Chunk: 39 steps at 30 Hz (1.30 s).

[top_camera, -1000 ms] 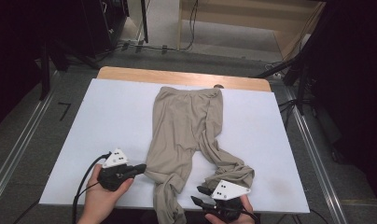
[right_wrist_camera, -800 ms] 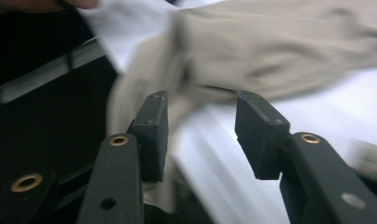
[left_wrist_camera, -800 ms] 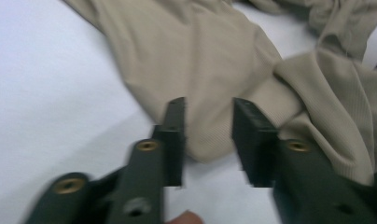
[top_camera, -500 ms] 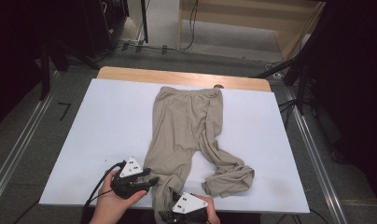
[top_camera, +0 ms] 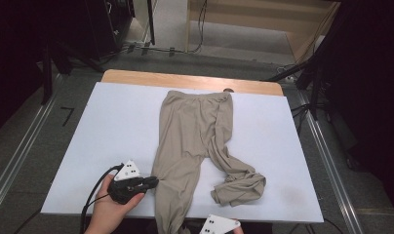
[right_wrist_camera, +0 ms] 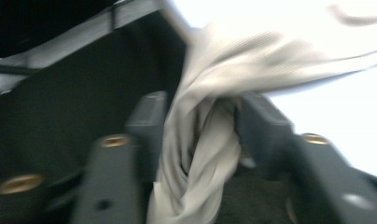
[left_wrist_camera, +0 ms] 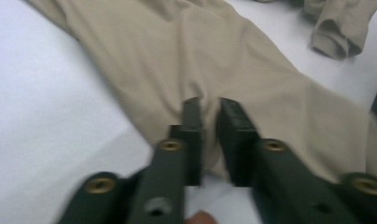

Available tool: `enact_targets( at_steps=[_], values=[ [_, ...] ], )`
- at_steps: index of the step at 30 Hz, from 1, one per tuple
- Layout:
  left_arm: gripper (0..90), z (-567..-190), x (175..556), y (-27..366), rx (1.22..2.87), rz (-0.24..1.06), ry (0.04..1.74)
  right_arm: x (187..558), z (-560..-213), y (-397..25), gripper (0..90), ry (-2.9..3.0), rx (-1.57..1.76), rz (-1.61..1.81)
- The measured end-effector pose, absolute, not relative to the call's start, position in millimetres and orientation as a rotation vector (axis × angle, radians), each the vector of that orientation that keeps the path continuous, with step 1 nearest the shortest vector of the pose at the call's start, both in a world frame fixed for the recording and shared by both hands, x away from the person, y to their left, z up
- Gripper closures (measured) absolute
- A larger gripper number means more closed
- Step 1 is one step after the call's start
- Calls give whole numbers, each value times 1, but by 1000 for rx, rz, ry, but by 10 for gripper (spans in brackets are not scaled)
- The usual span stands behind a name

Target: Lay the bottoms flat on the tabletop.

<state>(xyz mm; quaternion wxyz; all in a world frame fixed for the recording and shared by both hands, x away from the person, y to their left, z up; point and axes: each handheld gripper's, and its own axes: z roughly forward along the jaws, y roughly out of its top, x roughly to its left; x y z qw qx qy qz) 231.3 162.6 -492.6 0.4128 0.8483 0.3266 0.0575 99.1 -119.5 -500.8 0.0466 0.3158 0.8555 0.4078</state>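
White table point(top_camera: 112, 126), trouser leg's point(top_camera: 178, 195) hem past its near edge

Ahead of the tools, a white table top point(top_camera: 112, 126) ends in a wooden edge point(top_camera: 136, 77). Grey floor point(top_camera: 224, 48) lies beyond, with black cables point(top_camera: 201, 22), pale wooden furniture point(top_camera: 263, 19) and dark stands point(top_camera: 53, 53) on both sides.

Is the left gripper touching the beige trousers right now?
Touching. In the left gripper view the left gripper has its jaws nearly closed on a pinched fold of the trousers, with cloth between them.
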Motion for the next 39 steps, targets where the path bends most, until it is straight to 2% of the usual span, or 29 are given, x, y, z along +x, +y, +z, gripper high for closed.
enact_targets(
  at_steps=[5,8,11,12,14,16,17,18,19,20,21,28,30,32,33,37,38,39],
  values=[
    [499,-496,224,170,2178,147,862,121,-507,-131,439,2468,1073,1201],
    [449,-503,219,172,2179,125,911,134,-509,-130,451,2418,1124,1209],
    [420,-504,212,167,2166,164,926,148,-512,-123,452,2391,1153,1167],
    [429,-504,210,164,2173,166,916,152,-514,-120,454,2383,1174,1173],
    [546,-505,208,158,2180,152,894,157,-519,-114,470,2393,1173,1150],
    [609,-506,204,151,2204,226,875,158,-522,-107,511,2376,1164,1122],
    [700,-505,203,149,2219,231,860,157,-522,-104,562,2367,1146,1093],
    [824,-505,205,148,2210,166,848,157,-522,-103,652,2360,1144,1096],
    [878,-505,205,147,2209,143,843,157,-522,-102,728,2374,1132,1108],
    [891,-503,205,146,2218,148,832,159,-521,-102,815,2394,1128,1110],
    [894,-500,206,147,2225,136,819,160,-519,-103,852,2423,1123,1115],
    [895,-464,210,192,2073,56,831,157,-489,-136,866,2337,1168,1249],
    [859,-466,212,199,2055,34,820,158,-486,-142,845,2318,1175,1269],
    [591,-476,213,199,2091,44,871,160,-490,-143,683,2299,1213,1176],
    [527,-483,212,200,2099,40,886,162,-495,-144,615,2295,1243,1155],
    [465,-503,200,193,2149,28,888,160,-505,-152,550,2331,1247,1143],
    [465,-505,196,188,2166,51,872,158,-506,-153,548,2341,1237,1150],
    [425,-505,192,183,2173,81,858,157,-507,-153,540,2348,1226,1147]
  ],
)
